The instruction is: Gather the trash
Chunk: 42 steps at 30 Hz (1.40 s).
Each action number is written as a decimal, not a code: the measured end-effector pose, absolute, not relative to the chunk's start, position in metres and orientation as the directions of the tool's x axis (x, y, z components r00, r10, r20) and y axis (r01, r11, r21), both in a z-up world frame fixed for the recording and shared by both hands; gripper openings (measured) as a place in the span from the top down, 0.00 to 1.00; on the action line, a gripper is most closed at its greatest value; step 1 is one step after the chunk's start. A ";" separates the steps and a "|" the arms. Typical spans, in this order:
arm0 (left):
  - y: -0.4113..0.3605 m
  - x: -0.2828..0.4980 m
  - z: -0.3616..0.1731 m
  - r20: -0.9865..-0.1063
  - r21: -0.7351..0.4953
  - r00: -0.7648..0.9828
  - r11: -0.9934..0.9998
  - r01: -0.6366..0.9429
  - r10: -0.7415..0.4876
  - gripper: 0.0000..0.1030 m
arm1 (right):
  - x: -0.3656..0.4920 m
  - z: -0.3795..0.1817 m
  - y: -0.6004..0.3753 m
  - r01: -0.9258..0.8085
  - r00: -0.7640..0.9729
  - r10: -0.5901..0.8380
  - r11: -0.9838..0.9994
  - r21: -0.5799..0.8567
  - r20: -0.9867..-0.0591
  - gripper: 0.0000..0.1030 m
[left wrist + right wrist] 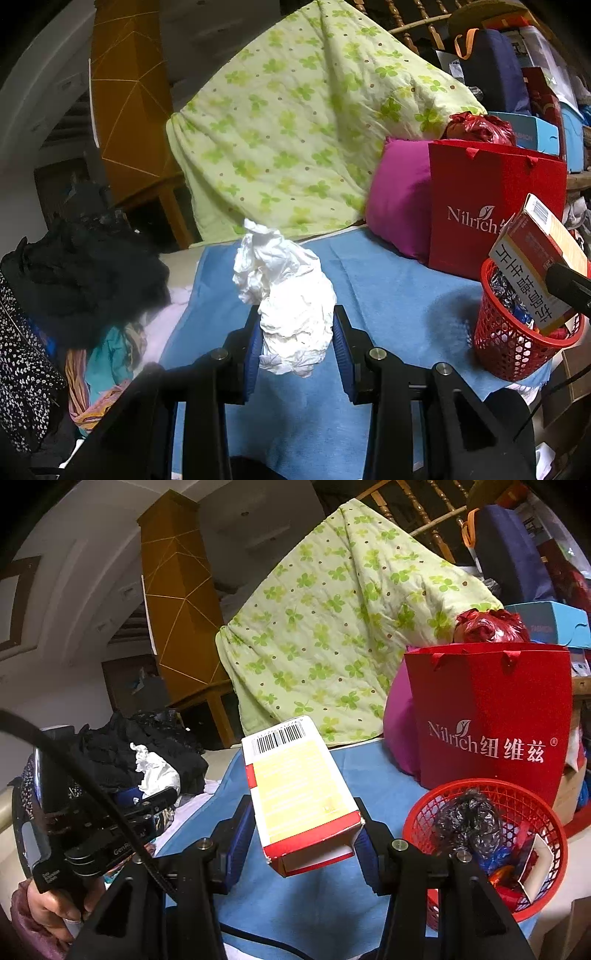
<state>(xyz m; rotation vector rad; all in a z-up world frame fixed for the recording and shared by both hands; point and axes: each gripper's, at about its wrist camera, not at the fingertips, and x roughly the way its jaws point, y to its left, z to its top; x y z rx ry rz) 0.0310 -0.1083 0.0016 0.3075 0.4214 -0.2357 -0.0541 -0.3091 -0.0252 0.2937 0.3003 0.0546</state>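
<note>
Crumpled tissue (291,295) in left claw (297,332); box (299,794) in right claw (301,834), beside basket rim (480,784)

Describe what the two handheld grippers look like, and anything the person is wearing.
Both grippers are black angular frames with silver round bolts and ribbed blue pads inside the fingers. The left gripper shows from the side in the right view: a black body with small white lettering and a black cable arching over it. The hand beneath it has a purplish fuzzy sleeve.
</note>
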 end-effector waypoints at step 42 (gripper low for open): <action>-0.127 0.020 -0.009 -0.452 0.255 0.872 0.909 0.330 -0.189 0.63 | -0.076 -0.037 -0.339 0.074 0.962 0.021 0.939 0.335 -0.272 0.48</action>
